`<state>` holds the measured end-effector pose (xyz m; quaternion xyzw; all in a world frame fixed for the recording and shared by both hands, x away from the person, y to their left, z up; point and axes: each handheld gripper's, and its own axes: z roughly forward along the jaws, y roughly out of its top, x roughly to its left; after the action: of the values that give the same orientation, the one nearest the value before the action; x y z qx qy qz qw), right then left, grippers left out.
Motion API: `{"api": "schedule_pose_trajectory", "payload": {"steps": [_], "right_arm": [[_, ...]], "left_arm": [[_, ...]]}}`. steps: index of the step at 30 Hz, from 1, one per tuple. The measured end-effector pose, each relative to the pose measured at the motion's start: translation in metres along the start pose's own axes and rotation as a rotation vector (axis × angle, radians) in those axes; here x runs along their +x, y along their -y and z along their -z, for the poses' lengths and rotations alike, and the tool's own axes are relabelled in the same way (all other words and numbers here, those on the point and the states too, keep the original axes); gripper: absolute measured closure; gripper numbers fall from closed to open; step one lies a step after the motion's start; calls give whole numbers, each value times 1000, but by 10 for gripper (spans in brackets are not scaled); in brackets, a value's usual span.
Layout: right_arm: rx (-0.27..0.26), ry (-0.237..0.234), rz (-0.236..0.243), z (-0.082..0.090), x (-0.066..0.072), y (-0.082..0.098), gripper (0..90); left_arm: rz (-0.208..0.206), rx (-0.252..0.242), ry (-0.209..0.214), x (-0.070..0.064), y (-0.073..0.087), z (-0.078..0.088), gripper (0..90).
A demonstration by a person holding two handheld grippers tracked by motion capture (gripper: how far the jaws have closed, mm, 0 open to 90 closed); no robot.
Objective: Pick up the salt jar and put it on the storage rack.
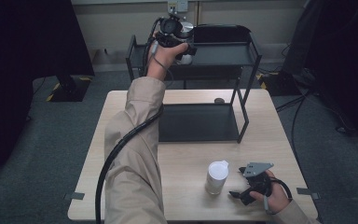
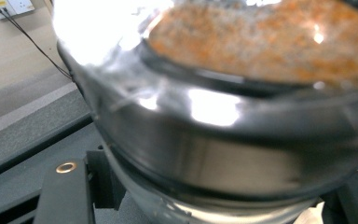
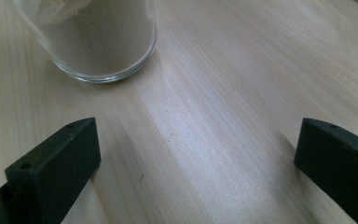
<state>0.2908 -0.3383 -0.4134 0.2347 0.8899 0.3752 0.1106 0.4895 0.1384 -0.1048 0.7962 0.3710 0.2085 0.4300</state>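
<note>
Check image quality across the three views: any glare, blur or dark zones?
Left gripper view: jar held close, blurred, with blown-out glare at top left. Right gripper view: sharp, soft shadows beside the jaws on the table. High view: evenly lit table, dark side edges.

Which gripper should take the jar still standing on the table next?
Right, likely. The right gripper rests open on the table beside the white-lidded jar, jaws empty. The left gripper is up at the rack's top shelf, shut on another jar.
</note>
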Motion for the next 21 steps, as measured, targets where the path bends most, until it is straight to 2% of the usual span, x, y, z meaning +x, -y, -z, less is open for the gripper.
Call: {"api": "schedule_pose_trajectory", "payload": {"steps": [6, 8, 17, 19, 21], "right_arm": [[0, 0, 0, 0, 0, 0, 0], [0, 0, 0, 0, 0, 0, 0], [0, 0, 0, 0, 0, 0, 0], [0, 0, 0, 0, 0, 0, 0], [0, 0, 0, 0, 0, 0, 0]], "left_arm": [[13, -1, -6, -2, 2, -1, 307], [-3, -4, -8, -2, 2, -2, 307], [26, -13, -20, -4, 5, -2, 304], [37, -27, -44, -8, 6, 0, 199], [52, -41, -49, -9, 8, 3, 139]]}}
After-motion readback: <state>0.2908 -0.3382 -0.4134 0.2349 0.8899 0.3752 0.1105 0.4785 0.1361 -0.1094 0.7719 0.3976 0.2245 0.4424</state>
